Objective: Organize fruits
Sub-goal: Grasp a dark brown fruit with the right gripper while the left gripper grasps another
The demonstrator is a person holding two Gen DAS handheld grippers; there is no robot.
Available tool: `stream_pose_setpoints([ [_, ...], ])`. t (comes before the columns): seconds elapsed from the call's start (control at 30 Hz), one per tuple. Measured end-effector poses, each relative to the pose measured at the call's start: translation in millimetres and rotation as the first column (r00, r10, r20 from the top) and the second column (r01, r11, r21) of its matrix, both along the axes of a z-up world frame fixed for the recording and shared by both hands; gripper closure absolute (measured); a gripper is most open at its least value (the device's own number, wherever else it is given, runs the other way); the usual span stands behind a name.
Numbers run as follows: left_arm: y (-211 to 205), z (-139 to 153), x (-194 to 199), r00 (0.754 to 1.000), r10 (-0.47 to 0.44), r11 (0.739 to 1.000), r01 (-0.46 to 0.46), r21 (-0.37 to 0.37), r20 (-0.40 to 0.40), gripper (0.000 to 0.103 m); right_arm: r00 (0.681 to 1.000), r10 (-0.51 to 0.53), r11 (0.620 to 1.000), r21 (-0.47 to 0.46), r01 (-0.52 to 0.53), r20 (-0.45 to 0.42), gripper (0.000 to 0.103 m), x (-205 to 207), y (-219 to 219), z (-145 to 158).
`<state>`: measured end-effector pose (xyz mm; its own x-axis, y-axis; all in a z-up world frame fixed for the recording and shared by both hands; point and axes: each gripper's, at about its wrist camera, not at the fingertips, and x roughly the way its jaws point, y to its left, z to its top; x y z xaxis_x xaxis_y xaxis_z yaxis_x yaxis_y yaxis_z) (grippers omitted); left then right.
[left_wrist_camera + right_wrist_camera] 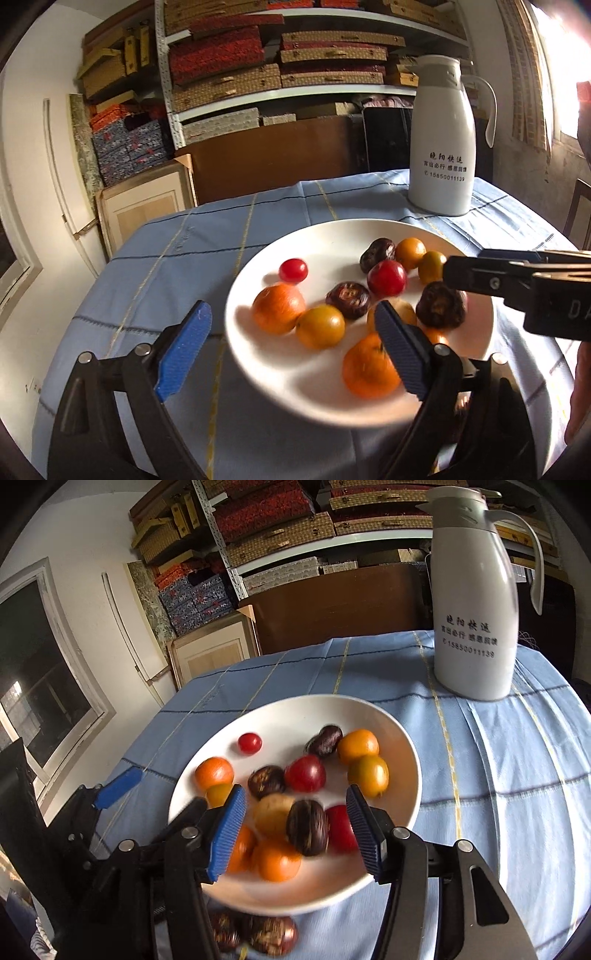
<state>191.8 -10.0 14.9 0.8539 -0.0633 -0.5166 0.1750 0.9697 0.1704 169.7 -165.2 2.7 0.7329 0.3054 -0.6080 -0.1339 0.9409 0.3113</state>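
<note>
A white plate point(325, 254) point(280, 720) on the blue checked cloth holds oranges, yellow kumquats, red cherry tomatoes and dark brown chestnuts. My left gripper point(291, 310) stands open over the plate's near-left rim, nothing pressed between its blue pads; an orange point(279, 308) and a kumquat point(320, 326) lie past them. My right gripper point(295, 794) is open above the plate's near side. A blurred dark chestnut point(307, 827) sits between its pads with gaps on both sides. In the left wrist view the right gripper point(461, 266) reaches in from the right.
A white thermos jug point(441, 147) point(472, 609) stands on the far right of the table. Two or three dark chestnuts point(258, 934) lie on the cloth in front of the plate. Shelves of boxes and a brown board stand behind the table.
</note>
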Motion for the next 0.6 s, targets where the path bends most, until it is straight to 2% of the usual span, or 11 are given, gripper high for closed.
stream_pose_setpoints([
  [0.1,9.4,-0.3,-17.2,1.0,0.028,1.0,-0.028,-0.003,0.007,0.012,1.0,-0.005,1.0,0.009,0.005,-0.005,0.046,-16.6,-1.8,-5.5],
  [0.27,29.2,-0.7,-44.1,0.998,0.067,0.996,-0.067,-0.059,-0.001,0.007,0.999,-0.032,0.999,0.024,0.031,0.004,0.046,-50.4,-12.3,-15.0],
  [0.43,45.0,-4.4,-74.6,0.996,0.077,0.989,-0.081,-0.122,-0.036,0.005,0.998,-0.058,0.997,0.059,0.057,0.014,0.036,-82.4,-24.8,-20.6],
  [0.6,47.3,-12.0,-101.8,0.995,0.062,0.99,-0.071,-0.126,-0.072,0.005,0.998,-0.06,0.997,0.051,0.06,0.002,0.034,-112.0,-24.4,-32.0],
])
